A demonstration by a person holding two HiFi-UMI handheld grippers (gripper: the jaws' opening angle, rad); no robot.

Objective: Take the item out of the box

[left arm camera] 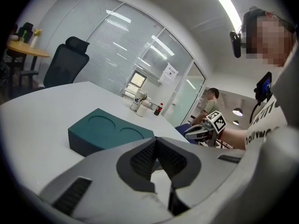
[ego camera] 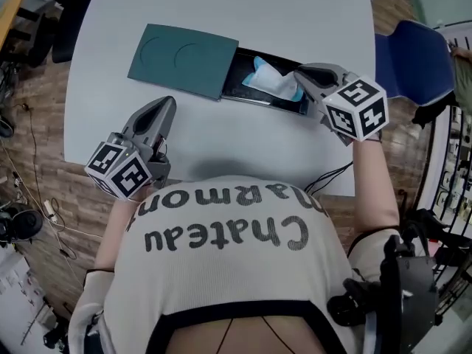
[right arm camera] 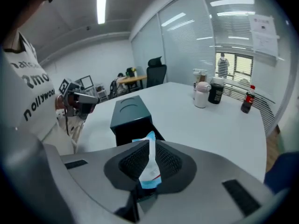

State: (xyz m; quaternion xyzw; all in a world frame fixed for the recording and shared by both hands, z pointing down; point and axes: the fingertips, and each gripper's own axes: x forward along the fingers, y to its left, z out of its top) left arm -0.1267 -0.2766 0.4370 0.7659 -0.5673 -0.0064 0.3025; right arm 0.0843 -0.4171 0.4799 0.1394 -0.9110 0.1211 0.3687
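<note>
A teal box [ego camera: 184, 59] lies on the white table [ego camera: 310, 21], with its black inner tray [ego camera: 247, 94] slid out to the right. In that tray rests a white and light-blue packet [ego camera: 273, 81]. My right gripper [ego camera: 301, 76] reaches over the tray's right end and is shut on the packet [right arm camera: 150, 169], which stands pinched between its pads above the box [right arm camera: 130, 113]. My left gripper [ego camera: 166, 103] hovers near the table's front edge, left of my body. Its jaws meet with nothing between them, pointing toward the box [left arm camera: 105, 134].
A blue chair [ego camera: 409, 61] stands just right of the table. Bottles and cups [right arm camera: 205, 93] sit at the table's far side. A black office chair [left arm camera: 67, 64] stands beyond the table. Cables lie on the wooden floor [ego camera: 37, 190] to the left.
</note>
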